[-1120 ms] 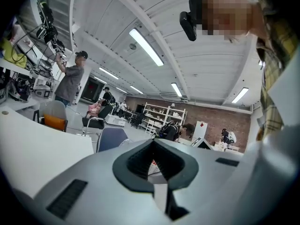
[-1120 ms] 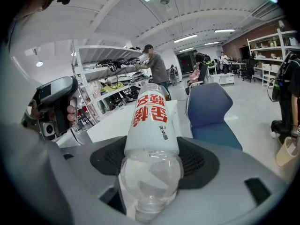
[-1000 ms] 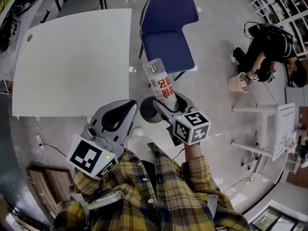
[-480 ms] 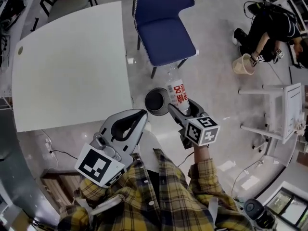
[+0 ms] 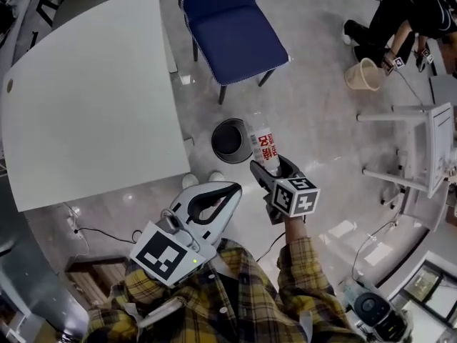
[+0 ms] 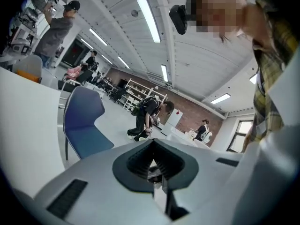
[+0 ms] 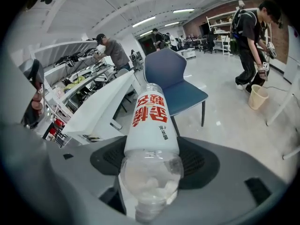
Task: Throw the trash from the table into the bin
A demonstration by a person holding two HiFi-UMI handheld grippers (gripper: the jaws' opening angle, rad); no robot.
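A clear plastic bottle point(image 5: 263, 146) with a white label and red print is clamped in my right gripper point(image 5: 270, 171); in the right gripper view the bottle point(image 7: 151, 139) fills the middle, its base toward the camera. The bottle sticks out just right of a dark round bin point(image 5: 230, 139) on the floor. My left gripper point(image 5: 223, 197) is lower left, jaws closed together with nothing between them point(image 6: 153, 165). The white table point(image 5: 86, 106) to the left carries no trash that I can see.
A blue chair point(image 5: 232, 31) stands beyond the bin, next to the table. A person crouches at the far right by a beige bucket point(image 5: 362, 75). A white frame stand point(image 5: 421, 156) is at the right. Cables point(image 5: 93, 227) lie on the floor under the table edge.
I have stepped back from the table; the bin now shows fully on the floor. The right gripper with the bottle has come down beside the bin's right rim. The left gripper shifted right.
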